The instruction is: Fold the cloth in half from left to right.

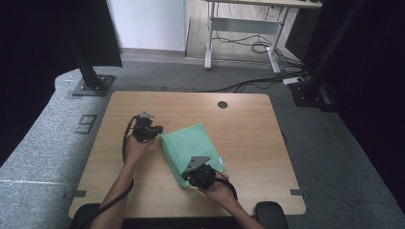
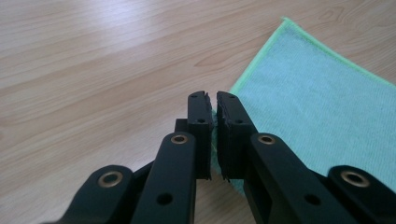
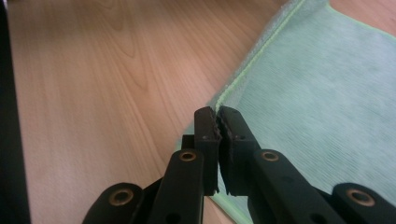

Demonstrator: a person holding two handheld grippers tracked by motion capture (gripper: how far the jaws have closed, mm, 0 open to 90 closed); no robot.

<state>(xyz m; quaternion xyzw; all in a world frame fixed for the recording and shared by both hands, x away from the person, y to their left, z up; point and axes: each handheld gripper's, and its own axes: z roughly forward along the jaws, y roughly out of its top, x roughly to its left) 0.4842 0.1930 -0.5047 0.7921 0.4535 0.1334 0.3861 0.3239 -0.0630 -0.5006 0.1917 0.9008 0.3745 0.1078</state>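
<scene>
A: Nearest first — right gripper [image 1: 187, 174]?
B: Near edge of the table [image 1: 248, 124], person's right hand [image 1: 217, 187] behind it. It sits at the near corner of the green cloth [image 1: 191, 149]. In the right gripper view the gripper [image 3: 217, 116] has its jaws pressed together w/ the cloth's [image 3: 322, 93] pale-green hem pinched between them — clamped on the edge.
A: Cloth lying how?
B: Flat on the wood, roughly mid-table, turned at an angle to the table's edges. Small white tag at its right near corner. Looks doubled over, can't be sure.
A: Left gripper [image 1: 155, 130]?
B: Farther up, at the cloth's left far corner, left hand [image 1: 135, 147] under it. Left gripper view: the gripper [image 2: 214, 100] has its jaws nearly closed w/ a sliver of green cloth [image 2: 317, 93] between the pads — gripping that corner too.
A: So both ends held?
B: Yes, both on the cloth's left long edge, one per corner. Cables trail back along both forearms.
A: Beyond that?
B: Round dark grommet [image 1: 222, 104] near the table's far edge, well apart from the cloth. Past it grey carpet, then a second desk's frame [image 1: 243, 28] w/ loose cables on the floor.
</scene>
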